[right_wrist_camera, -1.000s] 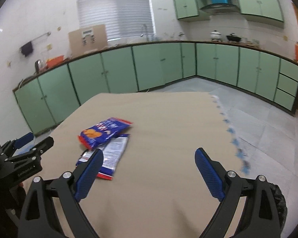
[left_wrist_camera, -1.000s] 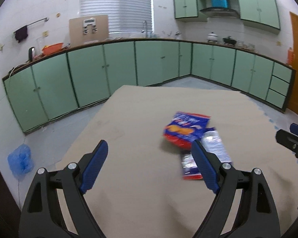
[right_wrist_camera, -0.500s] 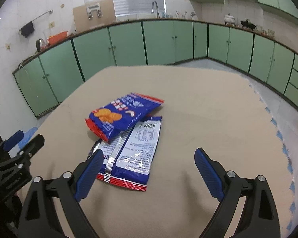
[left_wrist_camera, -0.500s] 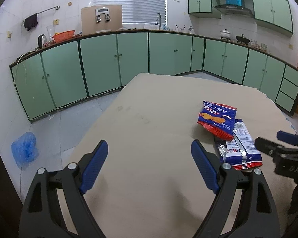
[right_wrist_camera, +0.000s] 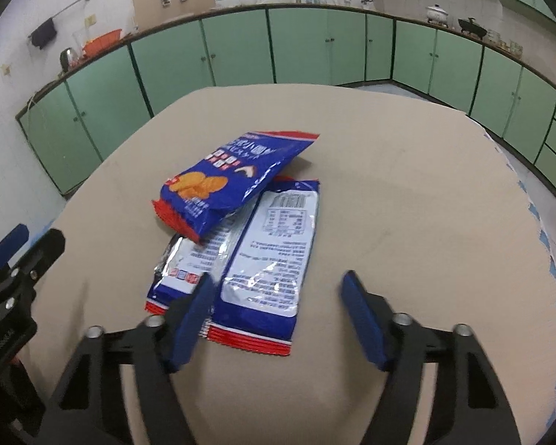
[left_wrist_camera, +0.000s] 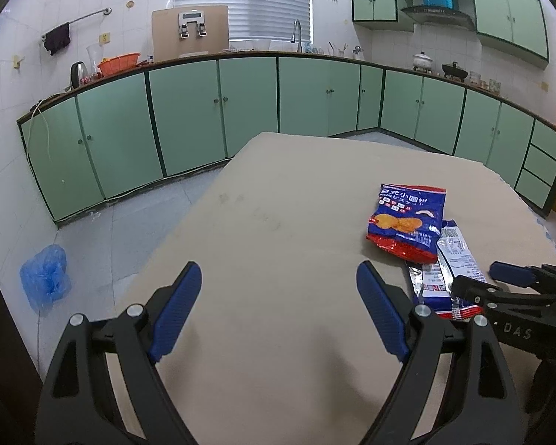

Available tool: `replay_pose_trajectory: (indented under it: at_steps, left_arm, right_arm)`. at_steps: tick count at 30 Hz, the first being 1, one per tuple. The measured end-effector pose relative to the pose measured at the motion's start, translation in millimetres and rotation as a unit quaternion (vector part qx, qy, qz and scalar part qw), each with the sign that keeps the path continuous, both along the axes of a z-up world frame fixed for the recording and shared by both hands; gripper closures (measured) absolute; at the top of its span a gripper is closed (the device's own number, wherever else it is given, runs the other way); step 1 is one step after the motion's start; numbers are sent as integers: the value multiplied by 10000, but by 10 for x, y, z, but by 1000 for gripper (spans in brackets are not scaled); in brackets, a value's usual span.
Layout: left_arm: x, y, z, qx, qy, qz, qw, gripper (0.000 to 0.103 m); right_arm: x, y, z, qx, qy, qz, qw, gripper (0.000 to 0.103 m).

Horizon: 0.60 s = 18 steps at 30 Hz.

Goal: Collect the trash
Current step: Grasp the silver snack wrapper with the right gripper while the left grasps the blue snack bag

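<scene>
Three snack wrappers lie overlapped on the beige table (right_wrist_camera: 407,185). A blue cracker bag (right_wrist_camera: 233,181) (left_wrist_camera: 407,222) rests on a flat white-and-blue wrapper (right_wrist_camera: 270,256) (left_wrist_camera: 456,248) and a silver-edged one (right_wrist_camera: 181,267) (left_wrist_camera: 428,282). My right gripper (right_wrist_camera: 277,278) (left_wrist_camera: 478,278) hangs low over their near ends. Its jaws are closing with the flat wrapper's end between them, and the pads do not press on it. My left gripper (left_wrist_camera: 278,270) (right_wrist_camera: 37,235) stands open over bare table, left of the pile, with nothing between its fingers.
Green cabinets (left_wrist_camera: 211,118) run along the back and right walls. A blue plastic bag (left_wrist_camera: 44,282) lies on the tiled floor to the left of the table. The table's right edge meets blue-speckled floor mats (right_wrist_camera: 545,244).
My right gripper has dropped and moved in over the wrappers, and its jaws have narrowed. The left gripper shifted so the pile now sits to its right, then held still, jaws unchanged.
</scene>
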<state>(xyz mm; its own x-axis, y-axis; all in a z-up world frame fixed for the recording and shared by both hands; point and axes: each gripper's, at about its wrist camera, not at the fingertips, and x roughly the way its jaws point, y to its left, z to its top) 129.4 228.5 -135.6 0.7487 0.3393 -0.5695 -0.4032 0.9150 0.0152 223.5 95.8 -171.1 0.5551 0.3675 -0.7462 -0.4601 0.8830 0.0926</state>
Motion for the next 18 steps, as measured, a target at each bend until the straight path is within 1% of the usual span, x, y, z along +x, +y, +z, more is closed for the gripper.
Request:
replay_pose_trajectory:
  at_steps: [1, 3, 4, 6, 8, 12, 15, 18]
  left_arm:
    - [4, -4, -2, -2, 7, 1, 10000, 20]
    - [14, -8, -9, -17, 25, -1, 10000, 20]
    - [16, -10, -12, -27, 30, -1, 10000, 20]
    - [29, -22, -12, -56, 36, -15, 10000, 20]
    - [38, -57, -11, -74, 36, -44, 10000, 20]
    - [71, -127, -7, -45, 51, -126, 9999, 20]
    - [81, -162, -2, -26, 50, -164, 9998, 20]
    - [109, -201, 12, -89, 24, -223, 9997, 20]
  right_arm:
    - [-14, 13, 5, -1, -16, 45, 10000, 57]
    - [-41, 12, 16, -25, -43, 53, 10000, 66]
    - [-38, -8, 19, -16, -46, 32, 10000, 82]
    - [-31, -75, 14, 117, 19, 30, 9999, 95]
    - [-38, -146, 10, 250, 61, 37, 9997, 99]
    - [-85, -254, 27, 354, 32, 29, 9994, 100]
    - [-129, -397, 60, 372, -61, -91, 9992, 101]
    - [-100, -562, 102, 440, -69, -280, 9986, 101]
